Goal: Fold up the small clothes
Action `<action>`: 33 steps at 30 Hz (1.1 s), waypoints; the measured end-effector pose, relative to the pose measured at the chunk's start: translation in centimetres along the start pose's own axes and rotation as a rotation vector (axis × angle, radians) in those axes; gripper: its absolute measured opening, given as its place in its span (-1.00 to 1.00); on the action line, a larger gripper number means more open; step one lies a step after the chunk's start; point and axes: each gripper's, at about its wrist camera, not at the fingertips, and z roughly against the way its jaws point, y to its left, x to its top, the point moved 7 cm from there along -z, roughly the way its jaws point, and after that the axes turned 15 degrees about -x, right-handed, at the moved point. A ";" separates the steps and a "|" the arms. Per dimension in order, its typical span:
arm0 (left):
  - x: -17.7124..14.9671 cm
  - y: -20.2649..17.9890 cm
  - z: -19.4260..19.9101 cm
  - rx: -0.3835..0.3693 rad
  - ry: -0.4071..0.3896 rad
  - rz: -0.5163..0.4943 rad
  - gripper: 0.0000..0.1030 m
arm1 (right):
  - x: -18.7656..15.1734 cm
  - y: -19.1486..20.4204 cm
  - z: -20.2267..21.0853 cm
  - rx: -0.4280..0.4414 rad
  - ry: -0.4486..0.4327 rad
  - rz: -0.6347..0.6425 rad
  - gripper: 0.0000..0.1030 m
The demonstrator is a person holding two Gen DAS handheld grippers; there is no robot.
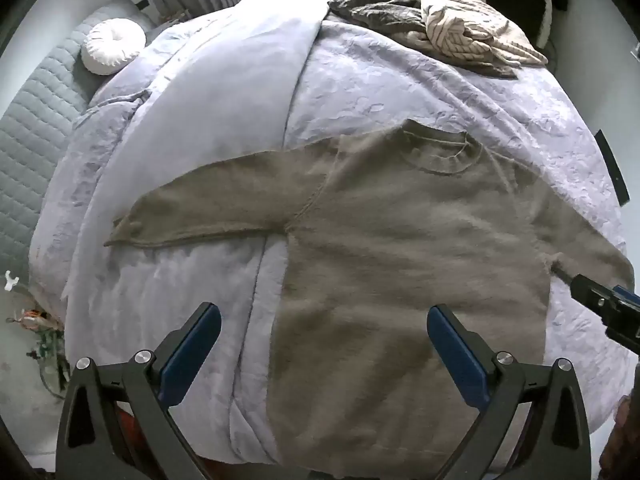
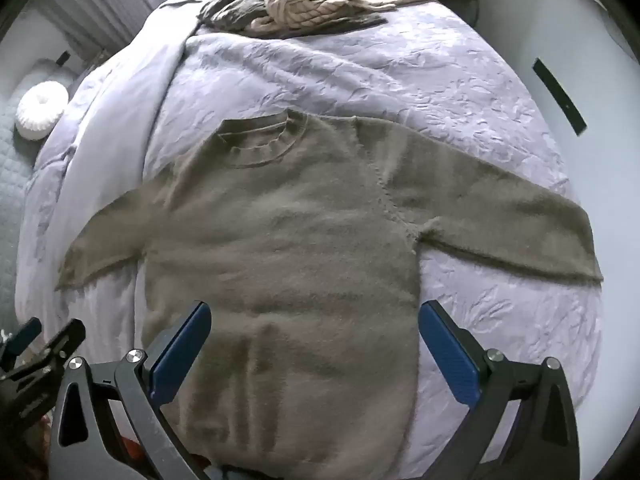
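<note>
A brown-grey fuzzy sweater (image 1: 400,240) lies flat, face up, on the bed with both sleeves spread sideways and its collar pointing away; it also fills the right wrist view, sweater (image 2: 288,248). My left gripper (image 1: 324,332) hangs open above the sweater's lower left side, nothing between its blue pads. My right gripper (image 2: 314,330) is open too, above the lower right part of the body, holding nothing. The right gripper's tip (image 1: 600,304) shows at the left view's right edge near the right sleeve. The left gripper (image 2: 40,344) appears at the right view's lower left.
The pale lilac bedspread (image 1: 400,92) covers the bed, with a folded-back duvet (image 1: 224,92) on the left. A pile of unfolded clothes (image 1: 432,20) lies at the bed's far end. A round white cushion (image 1: 113,46) rests on a grey quilted seat at the left.
</note>
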 end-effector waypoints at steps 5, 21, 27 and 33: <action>0.2 1.6 -1.6 0.000 0.016 -0.044 1.00 | -0.2 1.2 -0.1 -0.026 -0.003 -0.008 1.00; 1.2 4.2 -4.0 -0.054 0.021 -0.007 1.00 | 0.2 2.9 -0.1 -0.042 0.044 -0.020 1.00; 1.6 4.4 -4.3 -0.054 0.026 -0.003 1.00 | 0.1 3.2 -0.4 -0.075 0.074 -0.006 1.00; 1.8 4.5 -4.5 -0.058 0.025 -0.001 1.00 | 0.1 3.4 -0.5 -0.078 0.061 -0.004 1.00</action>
